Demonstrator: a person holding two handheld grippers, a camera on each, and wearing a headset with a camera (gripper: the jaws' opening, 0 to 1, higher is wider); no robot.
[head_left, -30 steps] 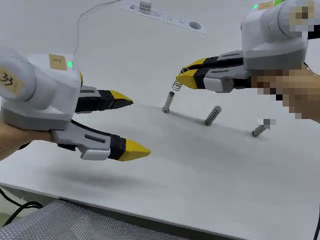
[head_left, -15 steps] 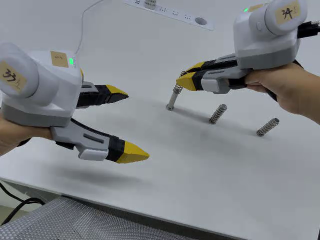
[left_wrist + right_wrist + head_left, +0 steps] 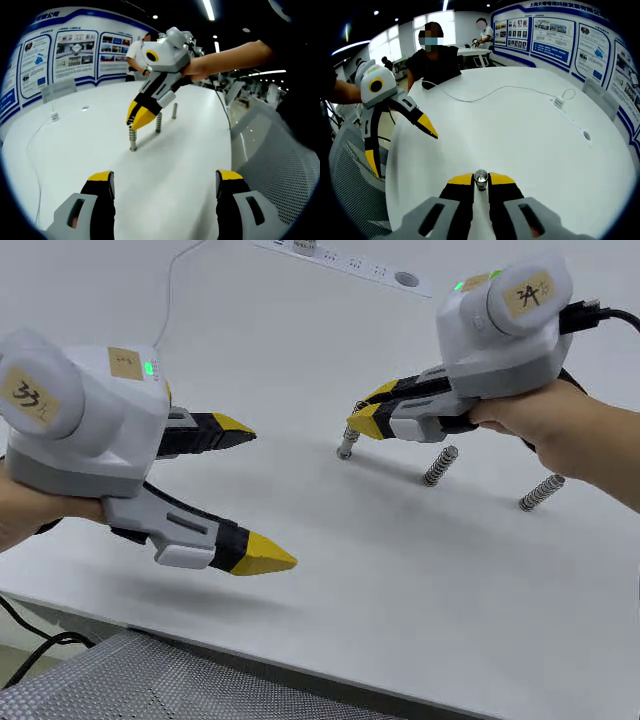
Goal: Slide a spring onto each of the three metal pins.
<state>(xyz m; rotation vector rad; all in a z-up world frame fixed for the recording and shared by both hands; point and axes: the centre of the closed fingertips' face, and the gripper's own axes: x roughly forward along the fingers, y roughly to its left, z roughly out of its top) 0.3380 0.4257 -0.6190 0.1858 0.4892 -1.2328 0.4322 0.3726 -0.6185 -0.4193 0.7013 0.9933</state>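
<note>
The spring point(image 3: 480, 179) is clenched in the jaws of the right gripper point(image 3: 362, 420), right of centre in the head view. It is held on the top of the left pin point(image 3: 346, 449), probably so that it can be pushed down along it. The lower part of this pin is bare. The middle pin point(image 3: 440, 466) and the right pin point(image 3: 541, 492) are already covered with coils. The left gripper point(image 3: 250, 490) is held at the left of the frame, its jaws released wide and empty, apparently to leave room. The table point(image 3: 400, 570) is white, smooth and matte. A power strip point(image 3: 345, 262) is seen at the top edge. Posters point(image 3: 555, 35) are hung on the wall of a bright hall.
</note>
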